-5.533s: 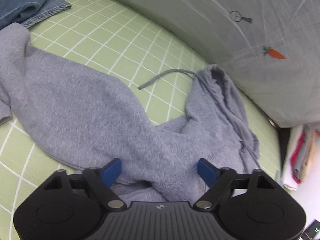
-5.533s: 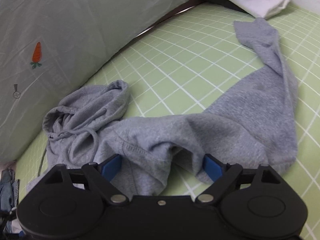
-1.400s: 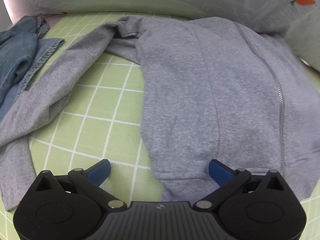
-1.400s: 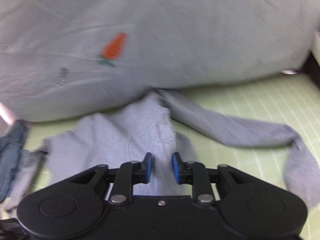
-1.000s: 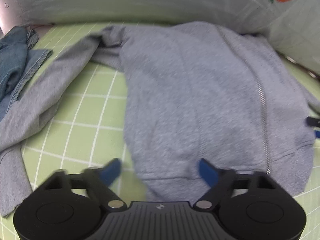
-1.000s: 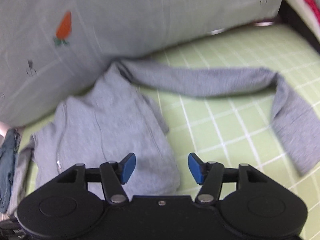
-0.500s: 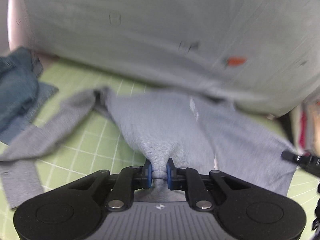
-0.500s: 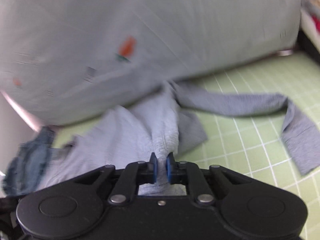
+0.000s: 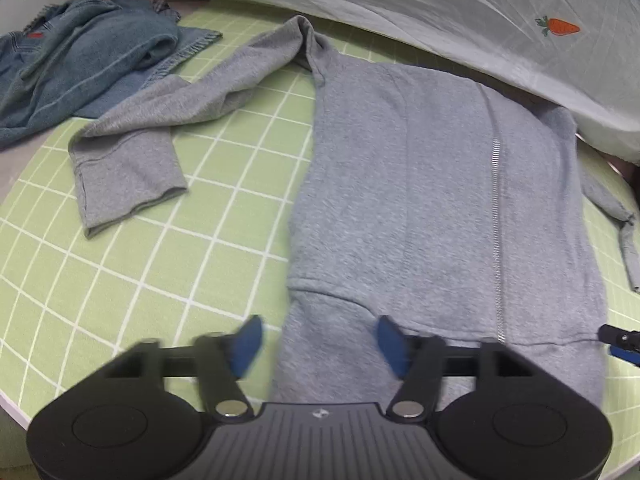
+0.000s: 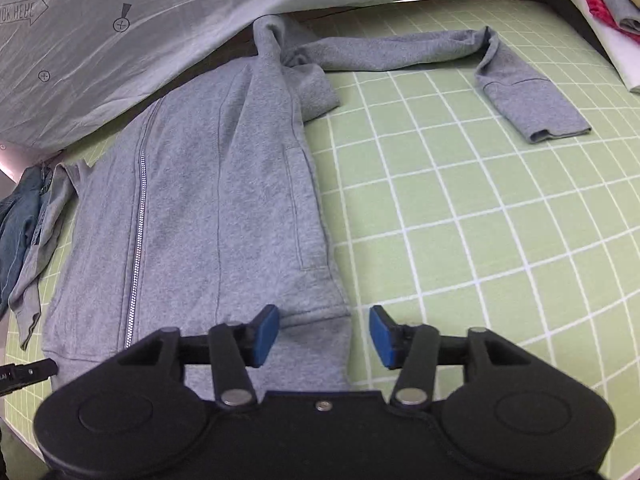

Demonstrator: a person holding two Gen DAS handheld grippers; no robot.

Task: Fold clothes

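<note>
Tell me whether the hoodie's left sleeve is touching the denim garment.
Touching. In the left wrist view the left sleeve of the grey hoodie lies over the lower edge of the denim garment, with no green sheet showing between them.

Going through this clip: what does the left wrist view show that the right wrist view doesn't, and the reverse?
Only the left wrist view shows the open left gripper and the hoodie's left sleeve fully laid out, cuff toward the camera.

Only the right wrist view shows the open right gripper, the right sleeve bent on the sheet, and a stack of red, grey and white textiles.

Both show the grey zip-up hoodie spread flat on the green checked sheet, the crumpled blue denim garment, and the pale carrot-print duvet.
</note>
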